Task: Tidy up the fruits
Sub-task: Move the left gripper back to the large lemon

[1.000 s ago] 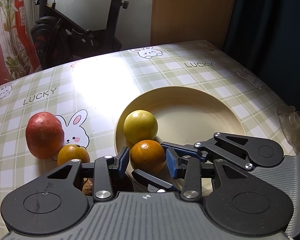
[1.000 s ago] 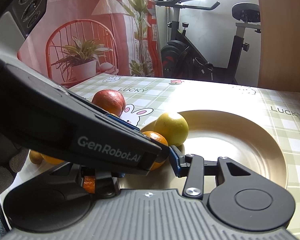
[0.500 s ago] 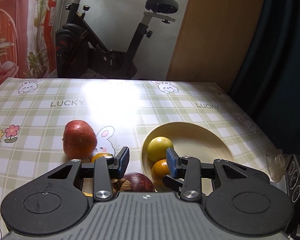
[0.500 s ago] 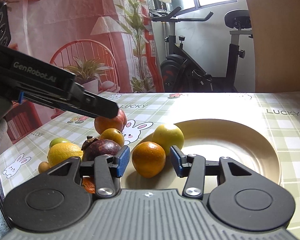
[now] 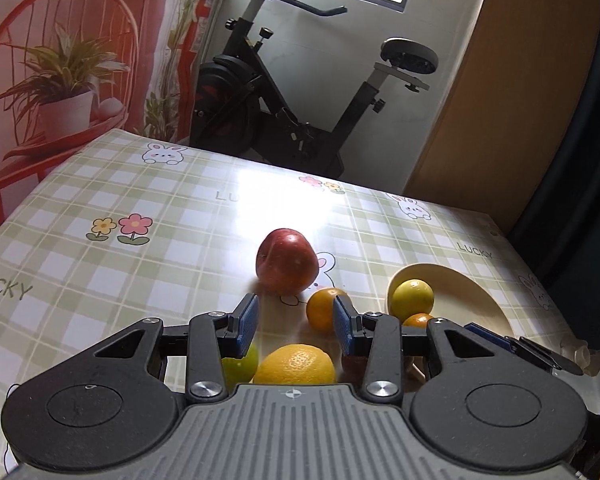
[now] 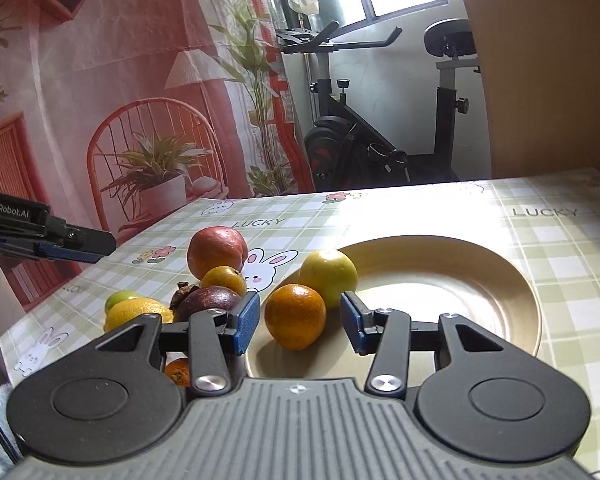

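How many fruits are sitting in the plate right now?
2. An orange at the plate's near-left edge, in front of the open right gripper, and a yellow citrus touching it just behind. The rest lie on the tablecloth.

A home room: exercise bike [image 5: 300,92] behind a bunny-print tablecloth [image 5: 172,208].

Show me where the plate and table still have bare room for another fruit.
Plate: the whole bowl beyond the yellow fruit and orange, out to the far rim, is bare. Table: open cloth beyond the red apple, around the flower print. Crowded: the fruit cluster beside the plate's near-left edge.
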A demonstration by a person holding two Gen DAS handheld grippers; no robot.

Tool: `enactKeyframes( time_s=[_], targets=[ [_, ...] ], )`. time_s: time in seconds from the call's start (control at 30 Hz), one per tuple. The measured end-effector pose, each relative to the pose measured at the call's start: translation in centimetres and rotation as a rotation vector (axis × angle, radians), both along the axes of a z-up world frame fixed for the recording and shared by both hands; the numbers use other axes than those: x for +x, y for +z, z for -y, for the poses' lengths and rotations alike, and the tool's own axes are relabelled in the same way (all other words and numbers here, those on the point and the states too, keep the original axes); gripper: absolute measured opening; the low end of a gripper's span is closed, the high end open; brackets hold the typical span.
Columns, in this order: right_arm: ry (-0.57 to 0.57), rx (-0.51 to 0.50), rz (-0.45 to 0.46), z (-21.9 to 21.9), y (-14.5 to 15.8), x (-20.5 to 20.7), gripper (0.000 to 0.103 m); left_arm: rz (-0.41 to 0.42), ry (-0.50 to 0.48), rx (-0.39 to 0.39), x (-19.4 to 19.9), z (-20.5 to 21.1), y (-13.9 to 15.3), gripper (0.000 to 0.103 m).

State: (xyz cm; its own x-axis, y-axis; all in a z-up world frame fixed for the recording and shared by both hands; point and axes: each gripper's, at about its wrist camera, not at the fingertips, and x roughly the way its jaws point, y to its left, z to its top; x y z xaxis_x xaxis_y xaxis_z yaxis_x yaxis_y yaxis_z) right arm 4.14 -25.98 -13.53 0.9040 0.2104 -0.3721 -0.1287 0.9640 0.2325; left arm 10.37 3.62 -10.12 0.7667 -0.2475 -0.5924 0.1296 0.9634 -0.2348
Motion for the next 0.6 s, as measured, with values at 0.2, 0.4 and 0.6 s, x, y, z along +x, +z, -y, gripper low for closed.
enactKeyframes(
  time_s=[0.2, 0.4, 0.6],
  targets=[
    [0.034, -0.036, -0.029, -2.1, 0.8, -0.9, 0.048, 0.007, 0.012, 0.008, -0.7, -1.8, 0.7, 0.043],
    [0.103, -0.075, -0.038, -5.2, 1.7, -0.2, 0.05, 0.035, 0.03, 0.0, -1.3, -4.4, 2.3, 0.05],
    [0.226, -0.155, -0.044, -9.5, 2.1, 1.1, 0.056, 0.054, 0.038, -0.011, -1.9, -6.1, 2.5, 0.054]
  ],
)
